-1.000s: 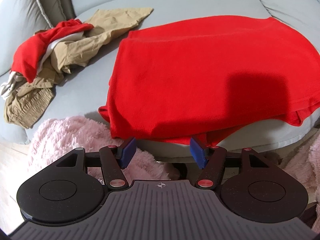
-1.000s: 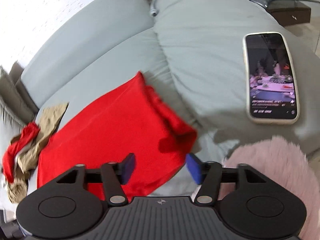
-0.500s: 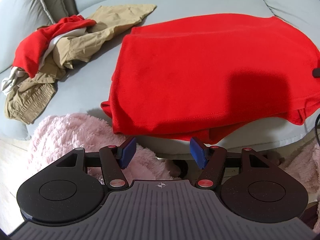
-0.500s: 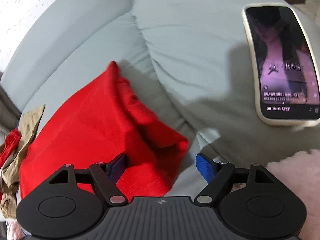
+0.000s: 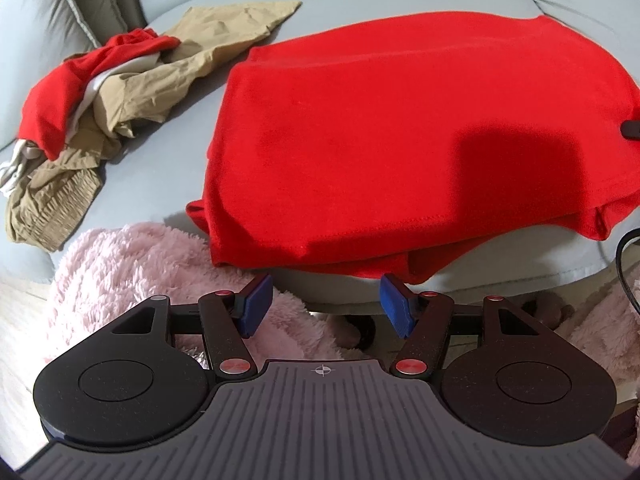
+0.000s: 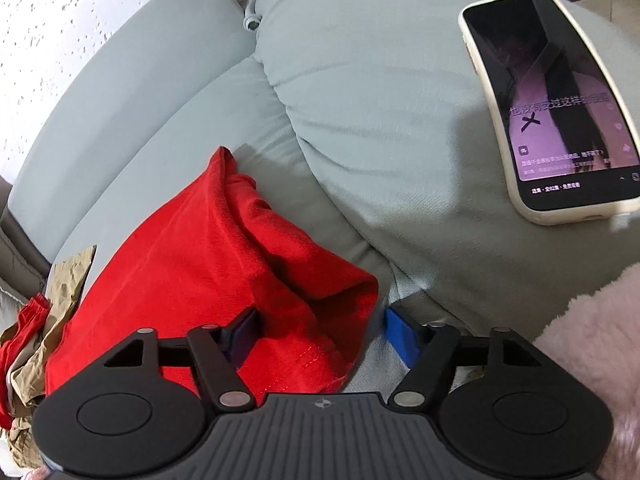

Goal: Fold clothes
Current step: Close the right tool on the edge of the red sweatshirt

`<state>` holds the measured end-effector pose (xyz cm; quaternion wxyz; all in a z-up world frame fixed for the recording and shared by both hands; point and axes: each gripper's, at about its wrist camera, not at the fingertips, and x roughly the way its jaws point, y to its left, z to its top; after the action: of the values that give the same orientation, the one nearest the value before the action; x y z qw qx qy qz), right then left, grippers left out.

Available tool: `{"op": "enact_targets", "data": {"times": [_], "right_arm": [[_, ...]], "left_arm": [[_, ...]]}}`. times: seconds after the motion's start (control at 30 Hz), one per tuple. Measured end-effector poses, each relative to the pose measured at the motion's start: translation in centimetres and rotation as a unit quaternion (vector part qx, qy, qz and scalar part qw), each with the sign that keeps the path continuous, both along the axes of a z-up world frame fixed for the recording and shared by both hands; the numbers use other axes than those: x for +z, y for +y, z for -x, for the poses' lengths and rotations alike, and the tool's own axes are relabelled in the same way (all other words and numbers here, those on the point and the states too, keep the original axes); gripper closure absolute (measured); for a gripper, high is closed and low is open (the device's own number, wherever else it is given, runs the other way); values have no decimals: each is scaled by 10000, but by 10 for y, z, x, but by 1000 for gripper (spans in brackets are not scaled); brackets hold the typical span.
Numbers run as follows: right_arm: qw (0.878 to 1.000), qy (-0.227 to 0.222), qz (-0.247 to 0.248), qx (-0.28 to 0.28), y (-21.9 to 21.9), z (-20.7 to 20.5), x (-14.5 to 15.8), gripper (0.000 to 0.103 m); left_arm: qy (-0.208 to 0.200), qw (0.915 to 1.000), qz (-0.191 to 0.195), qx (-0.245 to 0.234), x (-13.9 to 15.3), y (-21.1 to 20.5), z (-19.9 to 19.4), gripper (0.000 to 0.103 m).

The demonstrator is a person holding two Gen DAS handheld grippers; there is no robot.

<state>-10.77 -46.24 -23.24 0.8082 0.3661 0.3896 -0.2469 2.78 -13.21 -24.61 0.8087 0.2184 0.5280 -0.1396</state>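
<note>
A red shirt [image 5: 380, 120] lies folded flat on the grey sofa seat [image 5: 160, 168]. In the left wrist view my left gripper [image 5: 326, 304] hovers open just in front of the shirt's near hem, with nothing between its blue pads. In the right wrist view the shirt's bunched right end [image 6: 280, 272] sits between the jaws of my right gripper [image 6: 320, 332], which are closing. The left pad is dug into the cloth, while the right pad [image 6: 400, 336] stands clear of it over bare cushion.
A crumpled pile of khaki and red clothes [image 5: 120, 92] lies at the seat's left. A phone [image 6: 556, 108] with a lit screen rests on the cushion to the right. A fluffy pink blanket [image 5: 132, 272] hangs below the seat's front edge. A black cable [image 5: 624, 264] runs at the right.
My right gripper has sunk onto the shirt's right end, spreading its jaws and then narrowing them, so the cloth now lies between them. The left gripper has stayed put.
</note>
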Motion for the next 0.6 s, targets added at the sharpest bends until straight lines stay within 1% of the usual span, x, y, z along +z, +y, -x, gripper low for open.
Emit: {"op": "enact_targets", "data": {"times": [0.13, 0.23, 0.33, 0.37, 0.43, 0.47, 0.6], "right_arm": [[9997, -47, 207, 78, 5, 0, 5, 51], [9987, -64, 420, 274, 12, -3, 10, 63], [9983, -89, 482, 309, 13, -4, 12, 67], [9985, -105, 459, 287, 13, -3, 11, 69], [9993, -233, 252, 119, 6, 1, 11, 77], [9994, -309, 161, 72, 4, 3, 11, 95], [9972, -691, -256, -148, -2, 11, 13, 95]], "left_arm": [[3, 10000, 4, 11, 0, 0, 0, 38], [5, 10000, 13, 15, 1, 0, 0, 38], [6, 10000, 50, 5, 1, 0, 1, 38], [8, 10000, 72, 8, 2, 1, 1, 38], [13, 9999, 122, 25, 2, 3, 1, 38], [23, 9999, 156, 45, 3, 4, 0, 38], [59, 9993, 336, 141, 5, 9, -2, 38]]}}
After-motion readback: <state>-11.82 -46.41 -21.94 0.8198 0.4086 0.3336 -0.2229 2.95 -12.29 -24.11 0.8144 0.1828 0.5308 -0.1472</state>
